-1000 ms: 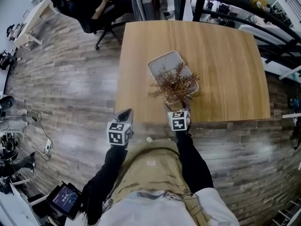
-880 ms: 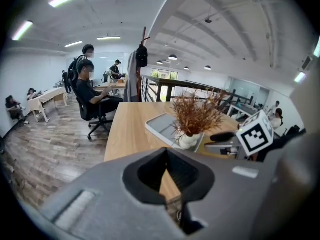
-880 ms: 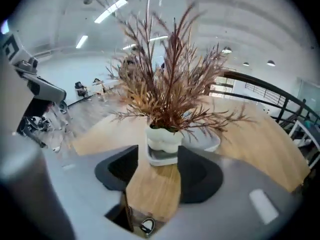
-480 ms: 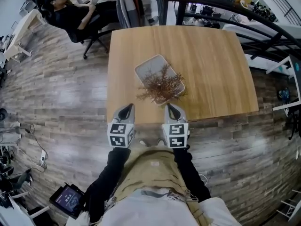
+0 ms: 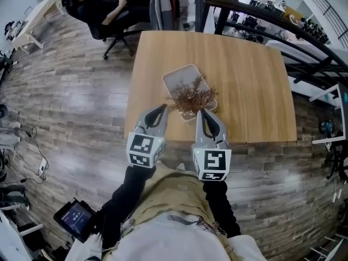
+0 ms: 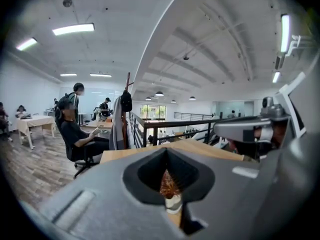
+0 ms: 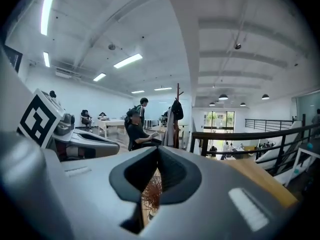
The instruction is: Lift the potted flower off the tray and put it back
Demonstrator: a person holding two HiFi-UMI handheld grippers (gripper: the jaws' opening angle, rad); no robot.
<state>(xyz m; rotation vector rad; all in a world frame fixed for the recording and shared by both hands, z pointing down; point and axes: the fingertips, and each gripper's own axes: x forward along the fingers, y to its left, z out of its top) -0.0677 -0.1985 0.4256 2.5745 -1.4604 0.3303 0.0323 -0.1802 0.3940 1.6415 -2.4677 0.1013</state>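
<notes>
- The potted flower (image 5: 191,95) sits on the tray (image 5: 175,76). It is a dry, brown, twiggy plant.
- The tray is light grey. It lies tilted on the wooden table (image 5: 244,80), near the edge closest to the person.
- The left gripper (image 5: 159,111) is held up in the air over the near edge of the table. Its tip points at the flower's left side.
- The left gripper's jaws are closed together with nothing held between them. In the left gripper view the flower and its white pot (image 6: 173,203) show far off through the small hole between the closed jaws.
- The right gripper (image 5: 202,115) is held up next to the left one. Its tip points at the flower's right side.
- The right gripper's jaws are closed together too, and they hold nothing. In the right gripper view the brown twigs show through the hole, well away from the jaws.
- Neither gripper touches the flower or the tray.
- Each gripper has a marker cube at its back, the left cube (image 5: 144,150) and the right cube (image 5: 211,165).
- The person's arms in dark sleeves (image 5: 125,197) reach out to the grippers.
- Past the table another person sits in an office chair (image 5: 117,34) on the wood floor (image 5: 70,102).
- A dark railing (image 5: 261,15) runs behind the table.
</notes>
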